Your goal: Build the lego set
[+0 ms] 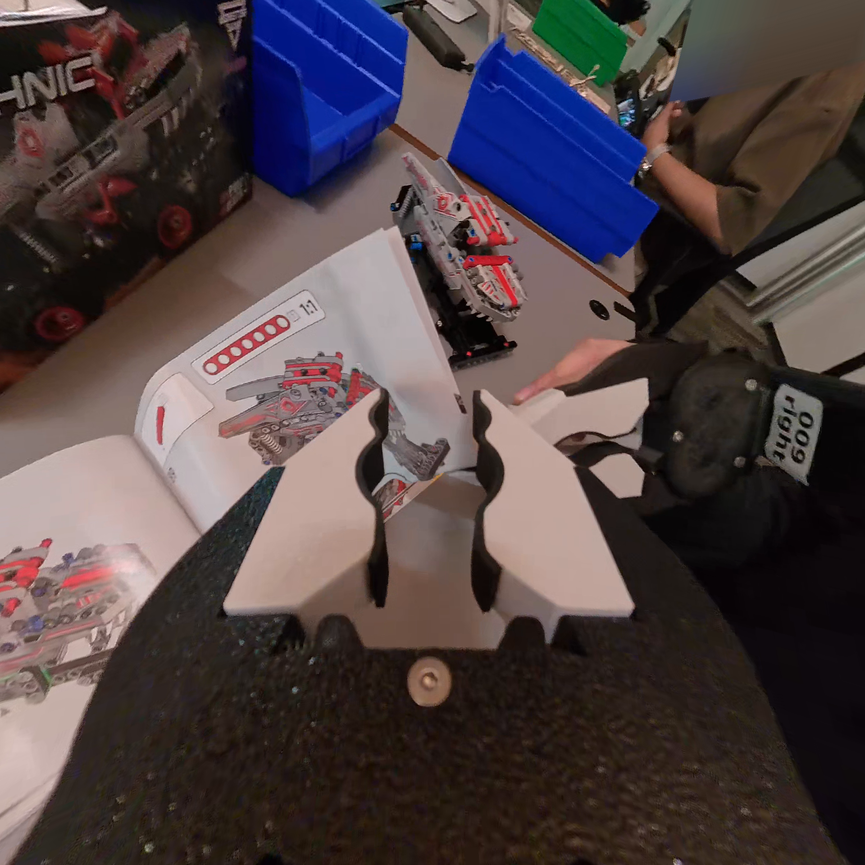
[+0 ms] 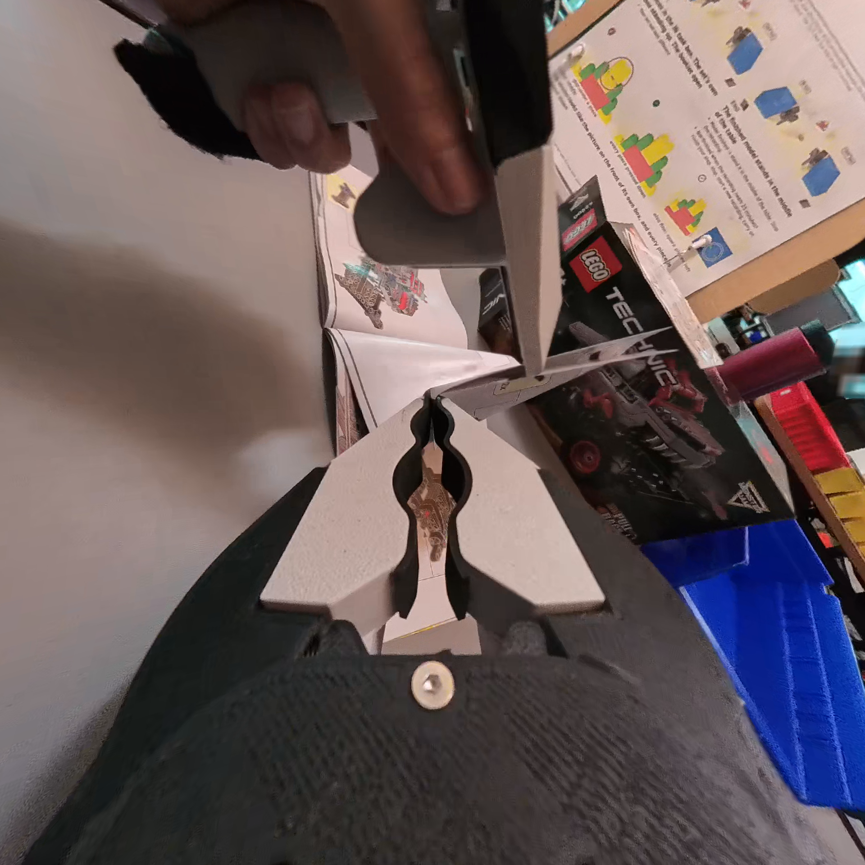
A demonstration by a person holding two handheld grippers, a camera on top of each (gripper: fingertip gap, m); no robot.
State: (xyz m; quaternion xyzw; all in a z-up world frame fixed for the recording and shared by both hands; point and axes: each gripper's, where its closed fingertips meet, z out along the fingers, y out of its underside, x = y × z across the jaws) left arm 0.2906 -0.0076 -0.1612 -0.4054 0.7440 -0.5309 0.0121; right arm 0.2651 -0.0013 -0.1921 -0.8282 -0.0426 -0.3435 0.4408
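Your right hand-held gripper is pinched together on a lifted page of the instruction booklet; the left hand-held gripper hovers w/ fingers apart over it. Part-built lego model sits on the surface just beyond the booklet. Set box far left, blue bins behind the model.

Grey table (carpeted floor)

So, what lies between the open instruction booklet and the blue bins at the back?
In the left wrist view, the half-built lego model stands on the table between booklet and bins.
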